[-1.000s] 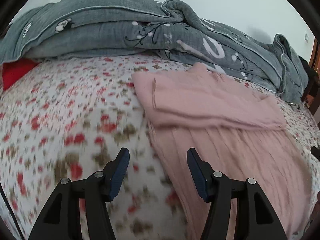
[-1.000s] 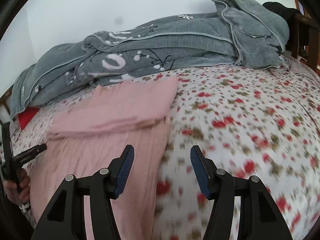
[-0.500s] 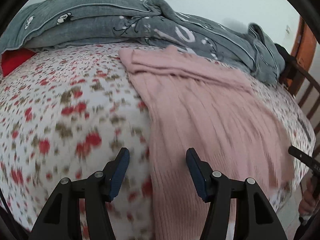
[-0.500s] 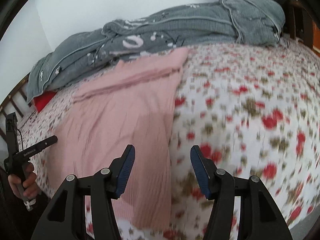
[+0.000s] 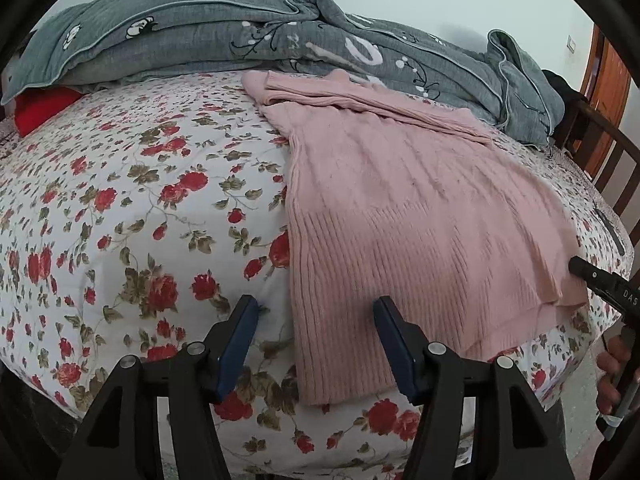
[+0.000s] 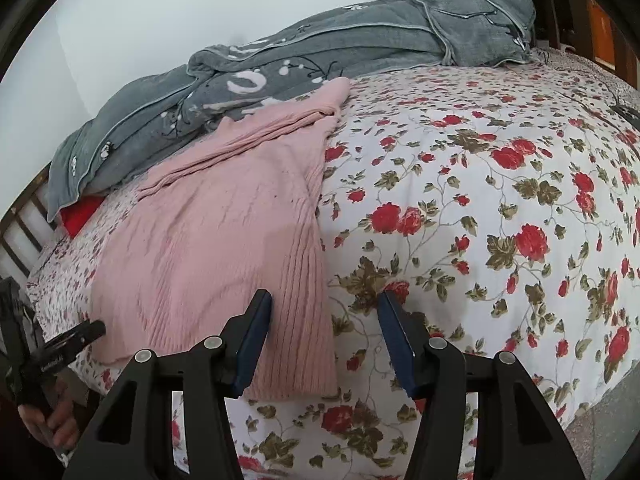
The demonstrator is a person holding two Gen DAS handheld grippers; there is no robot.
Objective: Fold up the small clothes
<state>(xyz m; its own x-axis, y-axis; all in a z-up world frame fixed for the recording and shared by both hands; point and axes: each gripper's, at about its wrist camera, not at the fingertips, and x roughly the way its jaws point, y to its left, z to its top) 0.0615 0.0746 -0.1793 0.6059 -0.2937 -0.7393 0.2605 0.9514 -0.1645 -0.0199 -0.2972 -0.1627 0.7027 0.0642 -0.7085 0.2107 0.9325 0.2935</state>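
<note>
Left gripper [image 5: 316, 320]: jaws apart and opening, grasping nothing; they straddle the near left corner of the garment, above the cloth.
Pink knitted garment [image 5: 420, 216]: lies flat on the floral bedsheet [image 5: 140, 208], its far end folded over near the grey quilt [image 5: 280, 36].
Right gripper [image 6: 324, 316]: jaws apart and closing, empty; they straddle the garment's near right edge.

- A bed [image 5: 132, 216], covered by a white sheet printed with red roses, is being used as the surface.
- A pink ribbed knit garment [image 5: 420, 216] is lying flat on it, near the front edge.
- A grey quilt [image 5: 256, 36] is being kept bunched along the far side, with something red [image 5: 36, 108] tucked under one end.
</note>
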